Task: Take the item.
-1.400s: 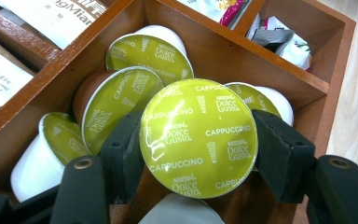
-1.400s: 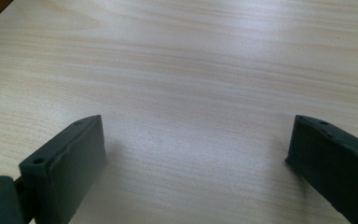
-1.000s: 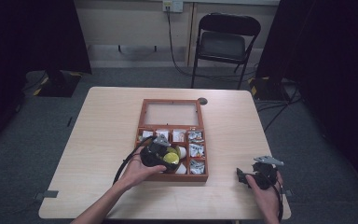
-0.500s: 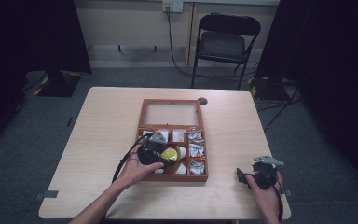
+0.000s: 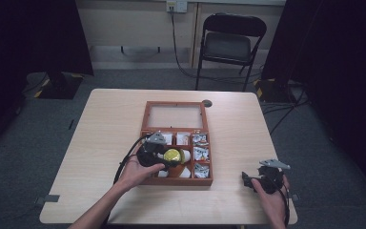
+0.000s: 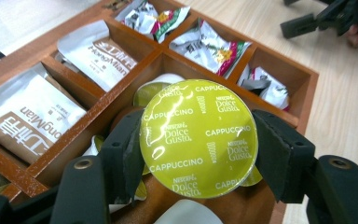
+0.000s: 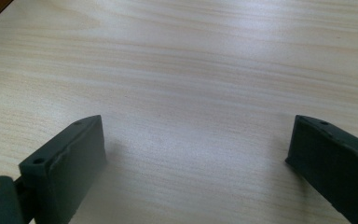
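Note:
My left gripper (image 5: pixel 169 160) (image 6: pixel 198 147) is shut on a coffee capsule with a yellow-green "Cappuccino" foil lid (image 6: pixel 198 140) (image 5: pixel 172 156), held just above a front compartment of the wooden compartment box (image 5: pixel 145 119) (image 6: pixel 307 77). More capsules (image 6: pixel 156 88) lie in that compartment underneath. Other compartments hold white sachets (image 6: pixel 28 116) and crumpled tea packets (image 6: pixel 209 44). My right gripper (image 5: pixel 255 179) (image 7: pixel 196 154) rests open over bare table near the front right corner, with nothing between its jaws.
The box's glass lid (image 5: pixel 175 116) lies open toward the far side. A small dark round thing (image 5: pixel 207 103) sits on the table behind the box. A folding chair (image 5: pixel 228 45) stands beyond the light wooden table (image 5: pixel 100 129).
My left gripper has lifted slightly and shifted right with the capsule over the box. The right gripper has stayed put.

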The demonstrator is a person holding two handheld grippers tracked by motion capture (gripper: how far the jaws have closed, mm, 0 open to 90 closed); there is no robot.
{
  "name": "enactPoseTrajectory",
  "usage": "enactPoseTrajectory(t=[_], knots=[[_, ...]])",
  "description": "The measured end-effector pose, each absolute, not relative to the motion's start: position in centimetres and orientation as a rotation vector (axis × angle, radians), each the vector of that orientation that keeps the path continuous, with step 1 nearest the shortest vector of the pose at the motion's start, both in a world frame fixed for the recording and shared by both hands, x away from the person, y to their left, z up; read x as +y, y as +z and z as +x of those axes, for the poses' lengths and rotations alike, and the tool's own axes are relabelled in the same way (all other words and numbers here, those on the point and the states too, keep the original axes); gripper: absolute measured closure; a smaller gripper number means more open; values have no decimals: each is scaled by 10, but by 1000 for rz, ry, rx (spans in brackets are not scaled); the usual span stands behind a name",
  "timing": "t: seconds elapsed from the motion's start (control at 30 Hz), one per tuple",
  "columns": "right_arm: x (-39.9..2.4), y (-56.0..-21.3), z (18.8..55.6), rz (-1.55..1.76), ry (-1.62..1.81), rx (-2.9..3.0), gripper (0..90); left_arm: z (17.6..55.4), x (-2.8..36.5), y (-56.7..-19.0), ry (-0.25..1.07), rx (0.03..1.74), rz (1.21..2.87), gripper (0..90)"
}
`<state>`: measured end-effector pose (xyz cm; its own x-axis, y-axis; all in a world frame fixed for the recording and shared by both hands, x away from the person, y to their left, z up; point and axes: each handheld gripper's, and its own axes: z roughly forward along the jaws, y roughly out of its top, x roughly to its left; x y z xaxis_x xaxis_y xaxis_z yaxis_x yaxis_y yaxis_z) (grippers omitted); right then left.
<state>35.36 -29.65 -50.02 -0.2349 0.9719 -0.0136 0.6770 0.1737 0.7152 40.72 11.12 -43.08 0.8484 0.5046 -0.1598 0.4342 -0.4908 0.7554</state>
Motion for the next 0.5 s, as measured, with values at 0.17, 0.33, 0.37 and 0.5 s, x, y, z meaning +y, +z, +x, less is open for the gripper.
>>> enactPoseTrajectory(t=[0.17,0.33,0.37,0.5], knots=[[-296,-500,354,1550,822,1982,34,407,114,-427,116,676,2146,381],[-297,-500,354,1549,822,1983,33,406,119,-422,125,680,2135,382],[-297,-500,354,1549,822,1983,33,406,120,-421,124,680,2129,382],[-297,-500,354,1548,823,1984,33,407,124,-419,119,686,2113,382]])
